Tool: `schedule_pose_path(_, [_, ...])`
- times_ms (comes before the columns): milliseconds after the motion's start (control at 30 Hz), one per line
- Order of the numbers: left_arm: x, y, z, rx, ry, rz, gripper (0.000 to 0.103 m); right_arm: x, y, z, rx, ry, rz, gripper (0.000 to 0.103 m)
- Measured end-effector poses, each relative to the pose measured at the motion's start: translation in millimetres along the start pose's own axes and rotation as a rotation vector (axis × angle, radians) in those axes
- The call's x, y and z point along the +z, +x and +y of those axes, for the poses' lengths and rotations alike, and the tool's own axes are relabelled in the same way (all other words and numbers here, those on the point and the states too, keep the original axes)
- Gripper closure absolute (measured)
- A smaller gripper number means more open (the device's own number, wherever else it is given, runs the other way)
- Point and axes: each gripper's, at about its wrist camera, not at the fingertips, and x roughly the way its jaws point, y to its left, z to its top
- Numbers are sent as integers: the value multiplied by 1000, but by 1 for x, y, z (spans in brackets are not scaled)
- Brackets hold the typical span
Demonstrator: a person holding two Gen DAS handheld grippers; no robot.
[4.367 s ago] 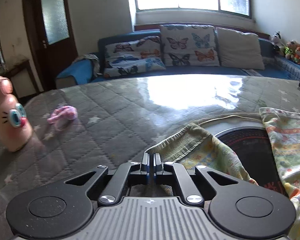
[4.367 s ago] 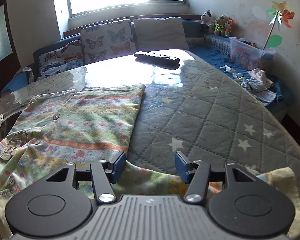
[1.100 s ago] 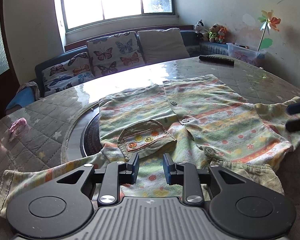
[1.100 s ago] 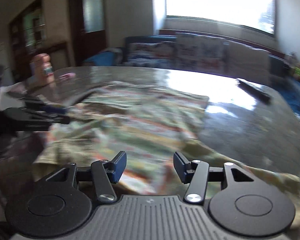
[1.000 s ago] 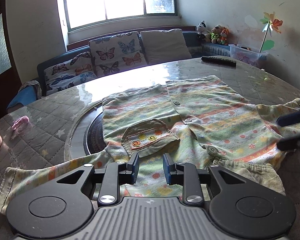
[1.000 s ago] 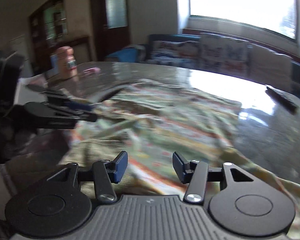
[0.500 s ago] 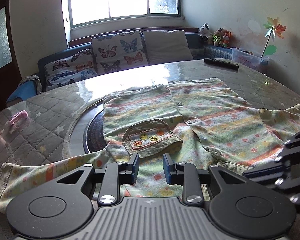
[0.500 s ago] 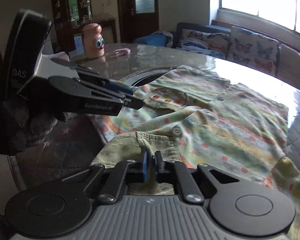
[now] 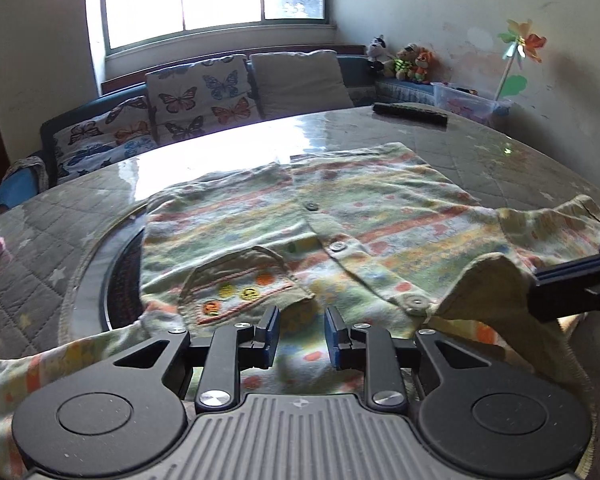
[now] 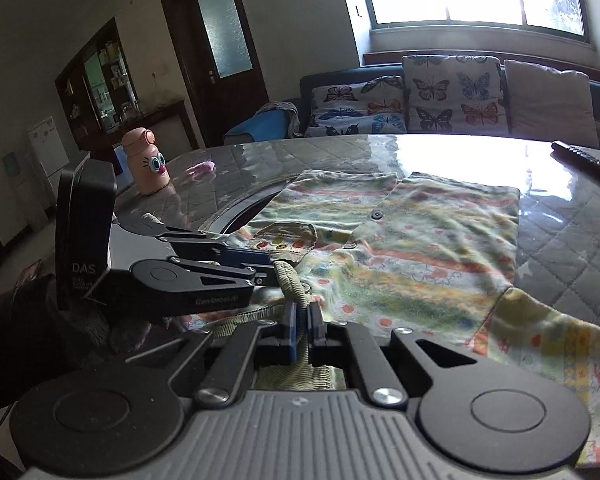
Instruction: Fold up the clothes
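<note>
1. Fingers first: the right gripper (image 10: 299,334) has its fingers pressed together on the ribbed collar (image 10: 290,274) of the shirt (image 10: 400,248), lifting that edge off the table (image 10: 572,232). The left gripper (image 9: 299,332) has its fingers spread, nothing between them, hovering just over the near part of the shirt.

2. The shirt lies buttoned-side up across the table, with one sleeve (image 9: 40,364) trailing to the left of the left gripper and the other sleeve (image 10: 560,344) off to the right of the right one.

3. The chest pocket (image 9: 240,288) sits just beyond the left fingertips; the collar peak stands up to their right.

4. Risk, big one: only one side is held. If the right hand carries the collar over alone, the shirt will likely drag and bunch instead of creasing cleanly.

5. Smaller risk: the pinch is on a thin ribbed edge, so a quick pull could slip it free.

6. Smallest: the two grippers are close together, so a sideways move could knock them.
</note>
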Motion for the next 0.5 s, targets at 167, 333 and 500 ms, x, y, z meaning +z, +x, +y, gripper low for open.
schedule_pose_path(167, [-5, -7, -10, -35, 52, -7, 78, 0, 3, 1, 7, 0, 2, 99])
schedule_pose_path(333, [-13, -18, -22, -79, 95, -15, 78, 0, 6, 5, 14, -14, 11, 99])
schedule_pose_path(500, [-22, -33, -28, -116, 118, -12, 78, -2, 11, 14, 37, -46, 35, 98])
